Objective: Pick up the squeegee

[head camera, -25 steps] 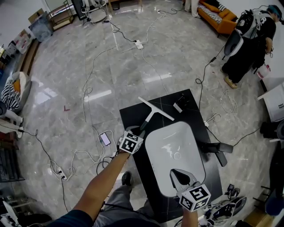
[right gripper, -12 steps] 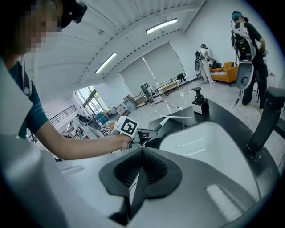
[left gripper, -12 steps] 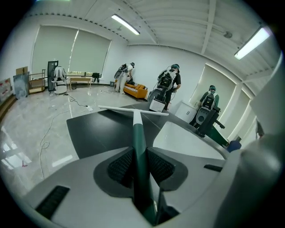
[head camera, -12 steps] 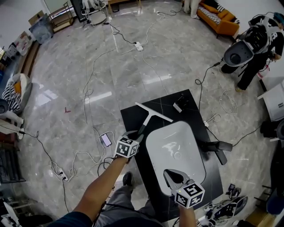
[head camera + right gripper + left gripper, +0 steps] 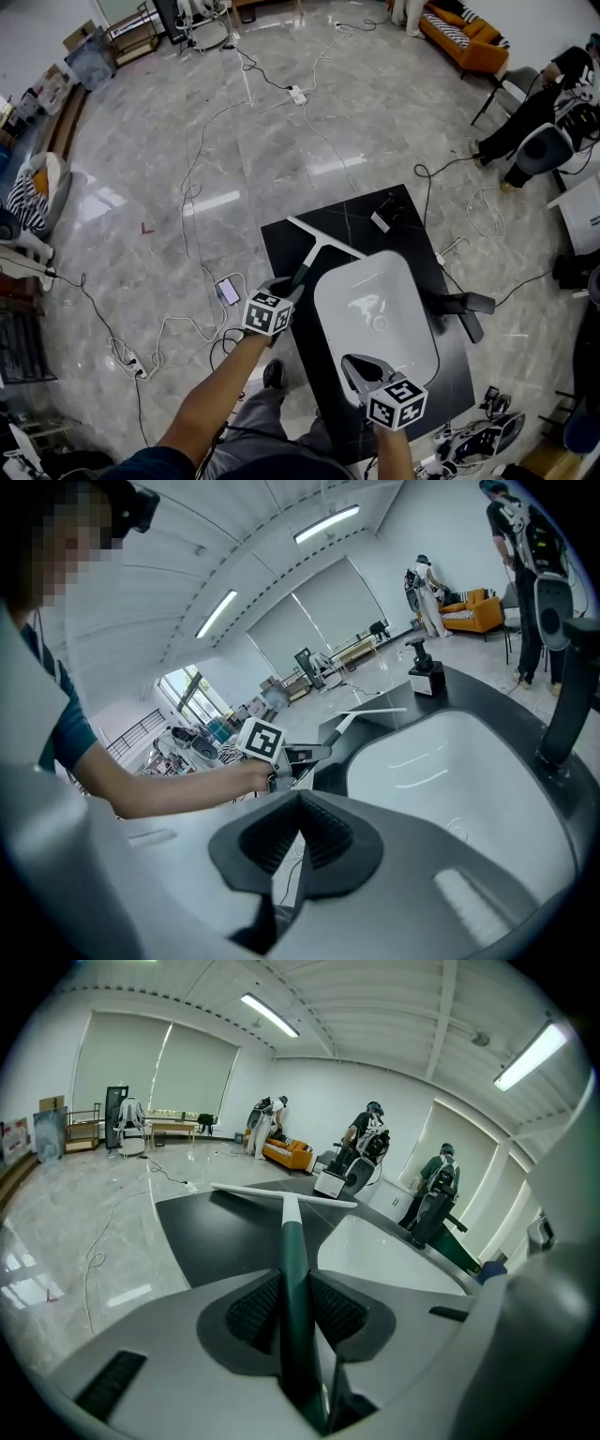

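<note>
The squeegee (image 5: 319, 246) has a dark green handle and a long white blade, and it lies over the far left part of the black countertop (image 5: 281, 239). My left gripper (image 5: 291, 284) is shut on the handle. In the left gripper view the handle (image 5: 292, 1260) runs straight out between the pads to the blade (image 5: 281, 1193). Whether the blade touches the counter I cannot tell. My right gripper (image 5: 352, 364) hovers over the near rim of the white sink (image 5: 375, 314), shut and holding nothing (image 5: 300, 832). From there I see the left gripper's marker cube (image 5: 260, 741) and the squeegee (image 5: 370, 712).
A black faucet (image 5: 461, 307) stands at the sink's right side. A small black and white device (image 5: 382, 217) sits on the counter's far corner. Cables and a phone (image 5: 228, 292) lie on the marble floor at left. People (image 5: 539, 122) are at the far right.
My left gripper has shifted a little with the squeegee, and the blade has rolled slightly. My right gripper has drifted left and lower over the sink's near rim. The people at far right have moved.
</note>
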A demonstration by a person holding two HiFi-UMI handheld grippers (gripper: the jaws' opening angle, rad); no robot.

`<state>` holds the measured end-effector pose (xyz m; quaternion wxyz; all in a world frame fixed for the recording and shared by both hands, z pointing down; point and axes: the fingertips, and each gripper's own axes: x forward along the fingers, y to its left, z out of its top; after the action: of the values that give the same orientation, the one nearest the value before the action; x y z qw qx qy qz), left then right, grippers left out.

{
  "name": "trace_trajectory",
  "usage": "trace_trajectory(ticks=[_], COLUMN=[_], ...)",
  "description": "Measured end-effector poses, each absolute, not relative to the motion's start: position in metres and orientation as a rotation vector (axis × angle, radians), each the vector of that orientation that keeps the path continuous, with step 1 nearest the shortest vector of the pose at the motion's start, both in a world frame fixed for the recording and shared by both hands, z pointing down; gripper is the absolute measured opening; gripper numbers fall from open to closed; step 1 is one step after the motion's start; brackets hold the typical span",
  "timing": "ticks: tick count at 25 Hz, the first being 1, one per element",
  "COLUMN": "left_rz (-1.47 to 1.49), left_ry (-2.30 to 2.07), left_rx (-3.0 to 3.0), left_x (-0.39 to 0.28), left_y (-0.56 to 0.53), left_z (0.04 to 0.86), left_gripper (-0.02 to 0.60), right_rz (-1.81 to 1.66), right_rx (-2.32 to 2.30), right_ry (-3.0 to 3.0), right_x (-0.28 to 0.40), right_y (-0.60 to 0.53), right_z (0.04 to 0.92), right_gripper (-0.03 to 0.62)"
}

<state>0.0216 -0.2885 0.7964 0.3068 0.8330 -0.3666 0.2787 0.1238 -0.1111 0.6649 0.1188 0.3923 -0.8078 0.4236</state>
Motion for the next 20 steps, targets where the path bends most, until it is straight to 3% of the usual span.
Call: trace_trajectory(ticks=[20], left_rz=[0.699], left_ry=[-0.973], left_rx=[2.147], left_x=[-0.023], left_y=[-0.232], left_z=[0.791], left_gripper=[0.095], right_rz=[1.412], right_rx=[1.163], right_ry=[-2.341], right_x=[0.105], right_y=[-0.105], right_z=[0.68], right_gripper=[0.009])
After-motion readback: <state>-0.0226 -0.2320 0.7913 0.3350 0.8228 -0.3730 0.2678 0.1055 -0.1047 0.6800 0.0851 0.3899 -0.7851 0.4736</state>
